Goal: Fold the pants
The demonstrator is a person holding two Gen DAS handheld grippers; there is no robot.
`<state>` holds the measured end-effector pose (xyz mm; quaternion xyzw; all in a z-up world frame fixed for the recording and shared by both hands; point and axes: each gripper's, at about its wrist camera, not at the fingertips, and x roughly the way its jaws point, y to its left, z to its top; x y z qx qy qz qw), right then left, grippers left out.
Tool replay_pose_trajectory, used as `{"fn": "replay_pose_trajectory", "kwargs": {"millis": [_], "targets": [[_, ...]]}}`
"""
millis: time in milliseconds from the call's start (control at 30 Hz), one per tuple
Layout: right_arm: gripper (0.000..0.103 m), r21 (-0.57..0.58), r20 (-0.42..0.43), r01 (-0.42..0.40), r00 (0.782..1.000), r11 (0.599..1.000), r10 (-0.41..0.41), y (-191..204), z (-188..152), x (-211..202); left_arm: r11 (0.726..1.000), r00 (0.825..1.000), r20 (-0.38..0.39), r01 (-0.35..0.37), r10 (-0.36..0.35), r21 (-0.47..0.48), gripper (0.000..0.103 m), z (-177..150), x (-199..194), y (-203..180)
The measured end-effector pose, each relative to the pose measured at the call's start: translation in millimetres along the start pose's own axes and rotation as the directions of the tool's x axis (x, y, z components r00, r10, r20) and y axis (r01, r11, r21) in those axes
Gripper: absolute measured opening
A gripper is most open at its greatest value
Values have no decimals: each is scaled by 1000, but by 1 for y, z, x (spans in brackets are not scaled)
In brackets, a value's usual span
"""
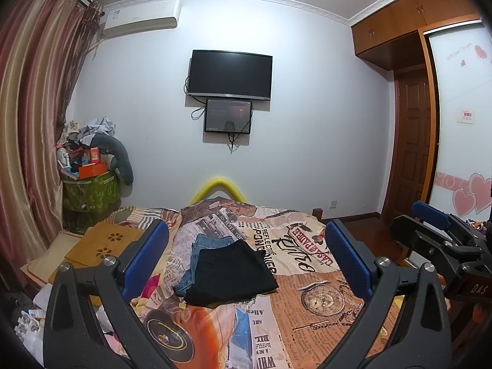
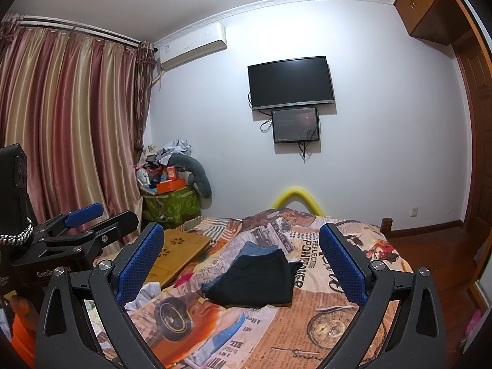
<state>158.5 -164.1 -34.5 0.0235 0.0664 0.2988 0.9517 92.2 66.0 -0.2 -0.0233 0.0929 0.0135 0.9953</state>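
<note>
Folded black pants point(image 1: 229, 272) lie flat mid-bed, resting on a folded pair of blue denim jeans point(image 1: 203, 246) — both on the newspaper-print bedspread point(image 1: 307, 304). The left claw point(image 1: 246, 258) hangs above the bed, blue pads spread wide, gripping nothing. The right claw point(image 2: 241, 261) — likewise wide open and empty. A perforated wooden lap tray point(image 2: 180, 247) sits left of the clothes.
</note>
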Motion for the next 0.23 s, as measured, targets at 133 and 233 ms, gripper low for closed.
{"fn": "replay_pose_trajectory", "kwargs": {"millis": [133, 233], "targets": [[100, -1, 0, 0, 1000, 1000, 0, 1, 1, 0, 1000, 1000, 2, -4, 4, 1, 103, -1, 0, 0], [100, 0, -3, 1, 1000, 1000, -1, 1, 0, 1, 1000, 1000, 1, -10, 10, 5, 103, -3, 1, 1]]}}
